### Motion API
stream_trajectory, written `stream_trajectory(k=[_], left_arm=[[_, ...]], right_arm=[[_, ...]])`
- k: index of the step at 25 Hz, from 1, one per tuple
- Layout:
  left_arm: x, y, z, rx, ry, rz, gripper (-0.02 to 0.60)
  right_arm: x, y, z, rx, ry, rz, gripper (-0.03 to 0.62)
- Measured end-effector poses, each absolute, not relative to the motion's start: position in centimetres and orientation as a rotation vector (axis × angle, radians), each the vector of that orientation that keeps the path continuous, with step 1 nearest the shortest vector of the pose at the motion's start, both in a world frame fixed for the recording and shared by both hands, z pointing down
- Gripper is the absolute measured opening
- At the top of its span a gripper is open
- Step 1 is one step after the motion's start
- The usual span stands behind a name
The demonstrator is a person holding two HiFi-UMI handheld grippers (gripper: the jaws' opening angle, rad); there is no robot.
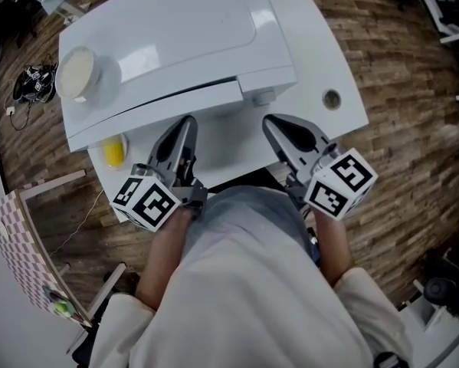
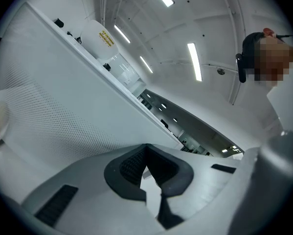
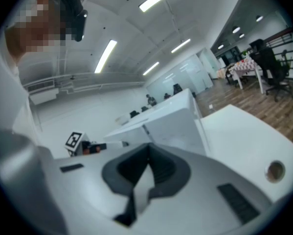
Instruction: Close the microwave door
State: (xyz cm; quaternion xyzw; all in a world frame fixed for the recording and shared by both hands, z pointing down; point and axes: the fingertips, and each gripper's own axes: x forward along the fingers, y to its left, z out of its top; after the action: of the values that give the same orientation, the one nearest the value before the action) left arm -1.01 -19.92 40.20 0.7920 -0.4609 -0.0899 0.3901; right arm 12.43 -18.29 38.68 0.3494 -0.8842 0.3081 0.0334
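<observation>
Here two tools, left tool (image 1: 188, 123) and right tool (image 1: 270, 122), closed, face one microwave (image 1: 175, 33).

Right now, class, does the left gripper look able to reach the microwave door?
Probably yes: the left gripper, jaws together and empty, points at the microwave door close ahead, and nothing lies between them.

The microwave (image 1: 175, 44) blocks the way straight ahead. A yellow object (image 1: 114, 152) sits just left of my left gripper (image 1: 188, 121); the table (image 1: 329, 60) lies open on the right.
</observation>
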Motion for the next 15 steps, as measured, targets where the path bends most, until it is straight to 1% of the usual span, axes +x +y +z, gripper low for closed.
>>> stream_trajectory(k=[15], left_arm=[[-1.15, -20.66, 40.37, 2.009, -1.194, -0.261, 0.017]], right_arm=[[12.89, -17.93, 38.40, 1.094, -2.735, 0.940, 0.021]])
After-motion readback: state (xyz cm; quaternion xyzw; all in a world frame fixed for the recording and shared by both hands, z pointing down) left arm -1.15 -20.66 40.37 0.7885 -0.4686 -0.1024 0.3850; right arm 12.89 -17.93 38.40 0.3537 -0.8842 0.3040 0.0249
